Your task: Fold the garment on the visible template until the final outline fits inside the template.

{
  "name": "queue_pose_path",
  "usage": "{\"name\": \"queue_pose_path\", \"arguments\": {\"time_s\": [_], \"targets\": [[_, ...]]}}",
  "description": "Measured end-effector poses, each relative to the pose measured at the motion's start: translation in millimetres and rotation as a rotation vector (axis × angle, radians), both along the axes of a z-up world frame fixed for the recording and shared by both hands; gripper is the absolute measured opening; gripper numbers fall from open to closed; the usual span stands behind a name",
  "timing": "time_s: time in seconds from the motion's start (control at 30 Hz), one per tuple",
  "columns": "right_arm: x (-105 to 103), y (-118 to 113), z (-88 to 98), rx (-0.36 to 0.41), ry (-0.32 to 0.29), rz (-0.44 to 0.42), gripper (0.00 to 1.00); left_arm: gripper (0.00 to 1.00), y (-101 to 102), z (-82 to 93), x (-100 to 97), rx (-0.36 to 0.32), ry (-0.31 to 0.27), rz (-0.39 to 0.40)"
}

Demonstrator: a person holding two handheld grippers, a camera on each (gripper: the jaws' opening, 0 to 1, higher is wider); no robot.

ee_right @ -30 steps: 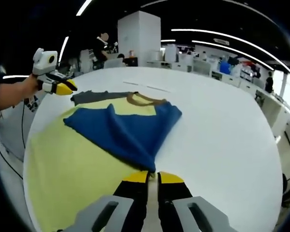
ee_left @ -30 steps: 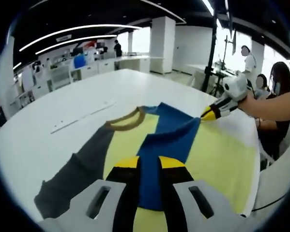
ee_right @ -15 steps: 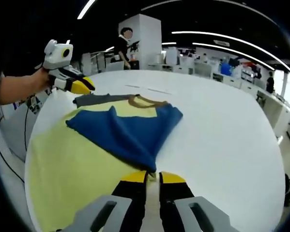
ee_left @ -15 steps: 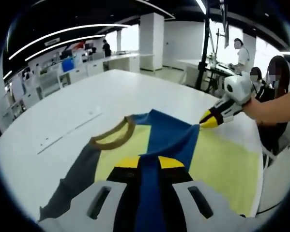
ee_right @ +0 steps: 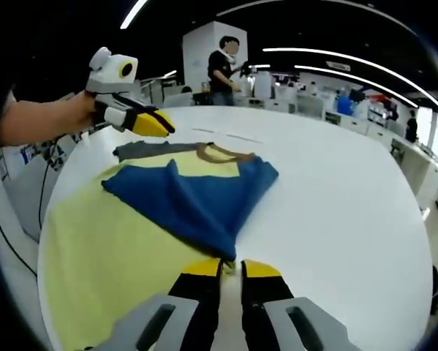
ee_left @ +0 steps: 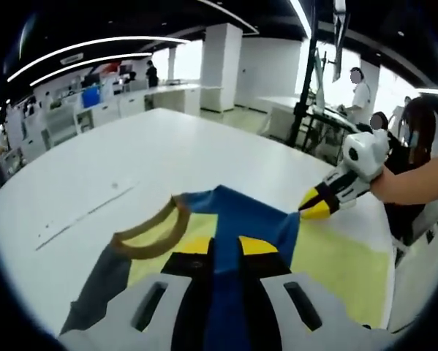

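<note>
The garment is a yellow shirt (ee_right: 109, 248) with a brown collar (ee_right: 222, 153) and a grey sleeve (ee_right: 142, 150), lying flat on the white table (ee_right: 335, 190). A blue part (ee_right: 197, 197) is folded across it. At the near point of that blue fold, my right gripper (ee_right: 231, 265) is shut on the cloth. It also appears in the left gripper view as the right gripper (ee_left: 306, 212), touching the blue corner (ee_left: 255, 216). My left gripper (ee_right: 164, 126) hovers above the grey sleeve, jaws together and holding nothing. My left gripper (ee_left: 226, 245) looks down over the blue cloth beside the collar (ee_left: 149, 234).
A thin pale strip (ee_left: 80, 216) lies on the table beyond the collar. People (ee_left: 416, 131) sit close by the table edge. A person (ee_right: 224, 69) stands farther back among desks. The table stretches wide to the right of the garment.
My left gripper has risen and moved across toward the collar and grey sleeve. The right gripper has kept its hold, and the blue fold has barely shifted.
</note>
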State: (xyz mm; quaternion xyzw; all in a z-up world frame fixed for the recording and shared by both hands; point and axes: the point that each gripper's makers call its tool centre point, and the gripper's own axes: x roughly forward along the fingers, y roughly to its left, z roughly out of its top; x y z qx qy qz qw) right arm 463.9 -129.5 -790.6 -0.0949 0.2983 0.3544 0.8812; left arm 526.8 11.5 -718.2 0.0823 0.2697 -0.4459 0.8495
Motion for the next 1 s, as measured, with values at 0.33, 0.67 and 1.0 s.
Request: {"name": "queue_pose_path", "arguments": {"time_s": [0.33, 0.67, 1.0], "targets": [[1, 0, 1.8, 0.011, -0.011, -0.001, 0.05, 0.09, -31, -5.8, 14.4, 0.019, 0.008, -0.082], [0, -2, 0.7, 0.013, -0.014, -0.007, 0.05, 0.11, -50, -23.7, 27.4, 0.059, 0.028, -0.133], [-1, 0, 0.3, 0.014, -0.017, -0.005, 0.04, 0.12, -73, -34.4, 40.5, 0.094, 0.021, -0.186]]}}
